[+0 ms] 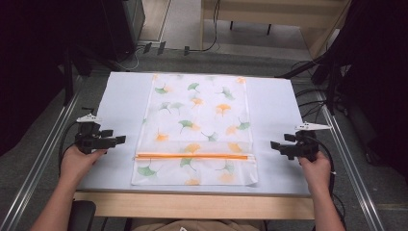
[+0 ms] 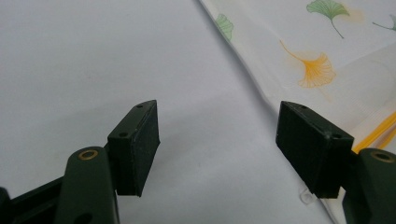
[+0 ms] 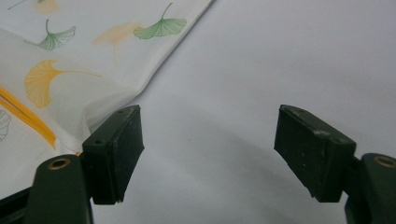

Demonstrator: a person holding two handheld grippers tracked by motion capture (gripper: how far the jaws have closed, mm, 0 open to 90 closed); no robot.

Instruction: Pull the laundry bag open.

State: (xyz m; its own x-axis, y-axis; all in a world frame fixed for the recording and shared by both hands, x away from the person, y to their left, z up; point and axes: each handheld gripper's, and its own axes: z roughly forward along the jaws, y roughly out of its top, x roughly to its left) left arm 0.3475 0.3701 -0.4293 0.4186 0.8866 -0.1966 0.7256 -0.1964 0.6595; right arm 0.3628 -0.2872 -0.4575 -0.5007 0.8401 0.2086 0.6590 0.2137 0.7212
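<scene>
A person's forearms come in from the near edge of the bench (image 1: 120, 96), one at each side of a white zip pouch (image 1: 195, 130) printed with green and orange ginkgo leaves. At left, the left hand (image 1: 77, 161) holds the left hand-held gripper (image 1: 119, 139) low over the pale bench top, wrist straight, jaws pointing inward toward the pouch. Its jaws stand wide apart with nothing between them; in the left gripper view the pouch's edge (image 2: 261, 93) lies just beside the right-hand jaw. The pouch lies flat in the middle of the bench, its orange zip line (image 1: 192, 156) running across it near the person's end. At right, the right hand (image 1: 315, 168) mirrors the pose, the right hand-held gripper (image 1: 275, 144) aimed inward at the pouch's other side. Its jaws are released too, spread wide over bare bench, with the pouch's corner (image 3: 116, 100) just beside the left-hand jaw in the right gripper view.
</scene>
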